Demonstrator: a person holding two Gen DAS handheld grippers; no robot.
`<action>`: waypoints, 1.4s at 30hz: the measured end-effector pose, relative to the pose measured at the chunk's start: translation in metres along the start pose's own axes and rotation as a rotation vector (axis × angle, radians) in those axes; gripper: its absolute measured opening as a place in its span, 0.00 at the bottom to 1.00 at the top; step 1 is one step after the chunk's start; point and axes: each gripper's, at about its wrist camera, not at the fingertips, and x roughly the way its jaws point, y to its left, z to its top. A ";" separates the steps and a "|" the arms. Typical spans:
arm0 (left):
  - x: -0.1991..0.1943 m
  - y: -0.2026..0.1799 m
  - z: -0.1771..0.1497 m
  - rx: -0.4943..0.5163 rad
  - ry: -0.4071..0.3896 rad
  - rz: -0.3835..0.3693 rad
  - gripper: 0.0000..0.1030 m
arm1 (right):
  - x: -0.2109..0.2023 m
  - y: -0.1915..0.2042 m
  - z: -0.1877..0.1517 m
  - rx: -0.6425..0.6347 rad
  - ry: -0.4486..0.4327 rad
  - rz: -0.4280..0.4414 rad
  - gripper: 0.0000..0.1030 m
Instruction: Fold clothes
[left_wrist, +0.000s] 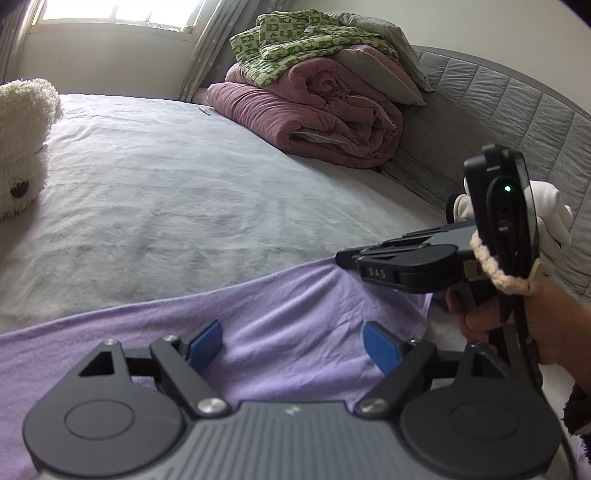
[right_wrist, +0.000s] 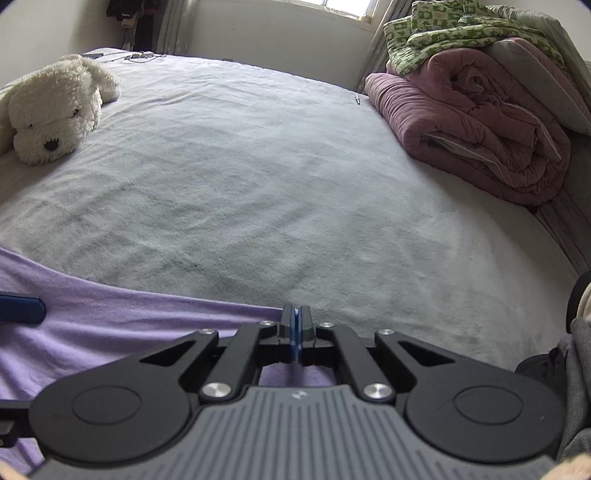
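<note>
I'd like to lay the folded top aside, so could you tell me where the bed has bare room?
The wide grey sheet is free between the plush dog on the left and the pink quilt on the right, beyond the purple garment. The quilt corner is crowded, with a green blanket on top and a pen beside it.

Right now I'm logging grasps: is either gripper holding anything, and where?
The right gripper is shut on the far edge of the lilac cotton garment. The left gripper is open above it, holding nothing.
</note>
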 end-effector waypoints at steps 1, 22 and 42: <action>0.000 0.000 0.000 0.000 0.000 0.000 0.82 | 0.000 0.000 0.000 -0.009 0.002 0.002 0.02; 0.001 0.000 0.000 0.007 0.003 0.002 0.83 | -0.012 -0.089 -0.008 0.221 0.163 -0.007 0.01; 0.003 -0.001 0.000 0.017 0.003 0.007 0.83 | 0.004 -0.064 0.029 0.058 0.057 -0.256 0.02</action>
